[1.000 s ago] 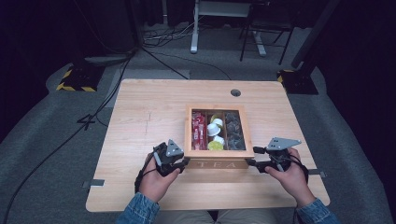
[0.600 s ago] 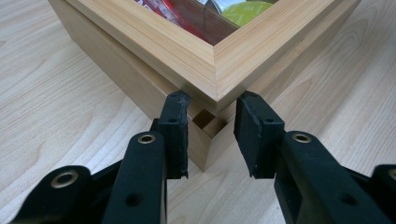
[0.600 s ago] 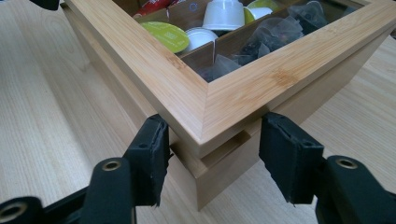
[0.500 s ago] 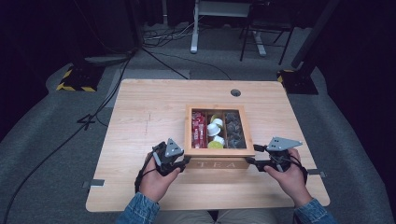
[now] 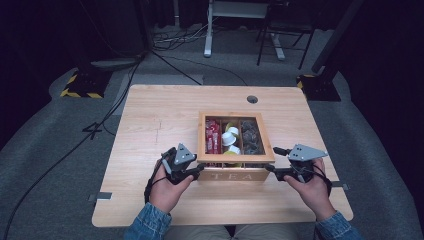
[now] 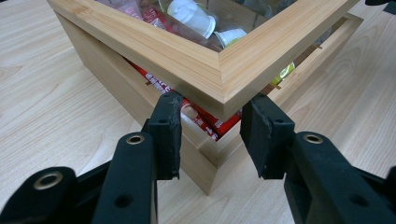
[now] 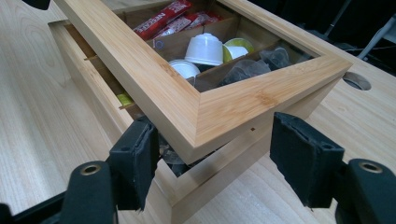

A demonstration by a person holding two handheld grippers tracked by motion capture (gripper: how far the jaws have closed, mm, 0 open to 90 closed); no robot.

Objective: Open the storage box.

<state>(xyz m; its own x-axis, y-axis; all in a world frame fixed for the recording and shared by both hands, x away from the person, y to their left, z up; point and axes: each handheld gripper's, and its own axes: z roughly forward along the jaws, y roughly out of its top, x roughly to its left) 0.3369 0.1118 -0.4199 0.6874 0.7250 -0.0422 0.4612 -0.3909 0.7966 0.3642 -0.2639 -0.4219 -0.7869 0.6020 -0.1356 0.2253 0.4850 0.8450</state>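
A wooden tea box (image 5: 235,175) with a glass-paned lid (image 5: 236,115) sits near the table's front edge. The lid's front is lifted a little off the box body (image 6: 140,105). My left gripper (image 5: 199,167) is at the front left corner, and its jaws (image 6: 215,105) straddle the lid's corner (image 6: 219,79). At the front right corner my right gripper (image 5: 271,160) straddles the lid's other corner (image 7: 205,112), with a gap by its right pad (image 7: 299,154). Both pairs of jaws have just been opening. Inside lie red sachets (image 5: 212,135), white capsules (image 5: 230,136) and dark tea bags (image 5: 251,137).
The light wooden table (image 5: 155,115) has a round cable hole (image 5: 252,99) behind the box. Grey carpet, black cables and stand feet (image 5: 82,82) surround the table. A person's two hands in denim sleeves (image 5: 150,225) come in at the front edge.
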